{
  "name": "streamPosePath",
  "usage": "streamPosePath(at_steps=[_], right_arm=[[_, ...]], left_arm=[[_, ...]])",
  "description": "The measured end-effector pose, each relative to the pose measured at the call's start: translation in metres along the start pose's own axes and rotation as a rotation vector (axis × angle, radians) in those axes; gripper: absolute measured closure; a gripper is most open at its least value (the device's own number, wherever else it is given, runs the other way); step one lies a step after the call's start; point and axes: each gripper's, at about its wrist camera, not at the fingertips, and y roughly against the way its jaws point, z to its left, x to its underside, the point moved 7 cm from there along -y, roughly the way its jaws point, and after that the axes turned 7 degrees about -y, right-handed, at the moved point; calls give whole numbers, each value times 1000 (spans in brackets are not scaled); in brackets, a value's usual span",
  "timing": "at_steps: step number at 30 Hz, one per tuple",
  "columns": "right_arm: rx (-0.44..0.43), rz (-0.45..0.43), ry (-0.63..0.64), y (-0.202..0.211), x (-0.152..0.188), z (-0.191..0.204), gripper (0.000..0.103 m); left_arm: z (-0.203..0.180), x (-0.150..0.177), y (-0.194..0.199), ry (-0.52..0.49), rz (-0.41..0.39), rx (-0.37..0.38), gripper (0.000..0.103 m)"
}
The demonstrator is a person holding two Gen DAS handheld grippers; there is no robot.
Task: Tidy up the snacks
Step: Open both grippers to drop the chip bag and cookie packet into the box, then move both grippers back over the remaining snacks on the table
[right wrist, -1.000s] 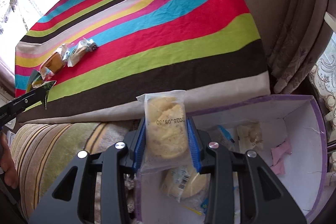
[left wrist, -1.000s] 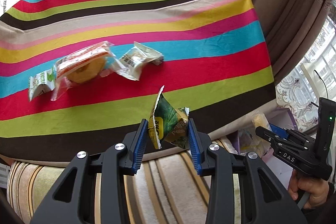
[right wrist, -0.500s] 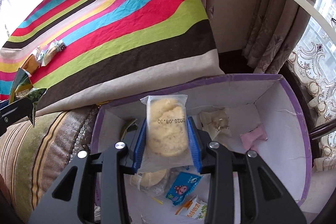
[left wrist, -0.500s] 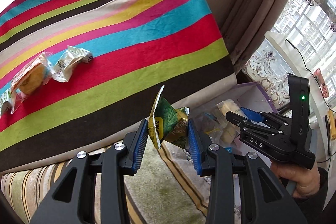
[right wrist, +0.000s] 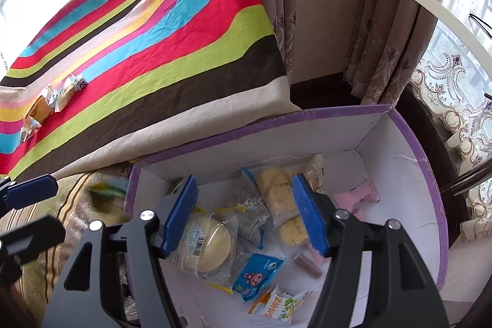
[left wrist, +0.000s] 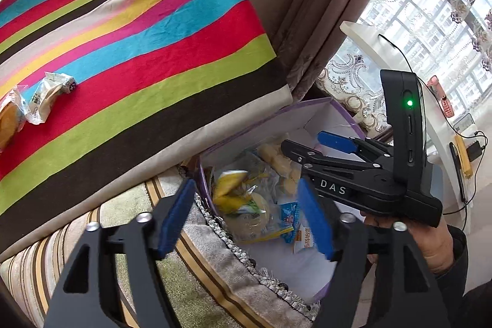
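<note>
With both our left gripper [left wrist: 246,214] and right gripper [right wrist: 244,211] spread wide and holding nothing above the purple box [right wrist: 430,174], where dropped snacks lie, we should next fetch the two packets [left wrist: 40,100] on the striped cloth [left wrist: 138,29].

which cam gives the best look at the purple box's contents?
Right wrist. It looks straight down into the purple box, so most snacks on its white floor show. Left wrist sees the box obliquely, with both grippers' jaws covering much of the inside.
</note>
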Motion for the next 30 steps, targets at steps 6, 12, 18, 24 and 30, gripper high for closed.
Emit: streamPosePath(at_steps=[6, 12, 18, 24, 30], right_arm=[[5, -33, -9, 5, -4, 5, 26], [76, -163, 81, 32, -17, 27, 26], [64, -321, 137, 70, -31, 64, 25], [4, -407, 185, 89, -37, 110, 21], [-116, -397, 185, 95, -33, 151, 17]], left_arm=[[-4, -2, 4, -21, -18, -6, 20], [2, -10, 27, -85, -110, -204, 15], [30, -13, 68, -119, -238, -416, 15], [79, -2, 112, -22, -351, -538, 15], [118, 16, 158, 54, -449, -576, 15]])
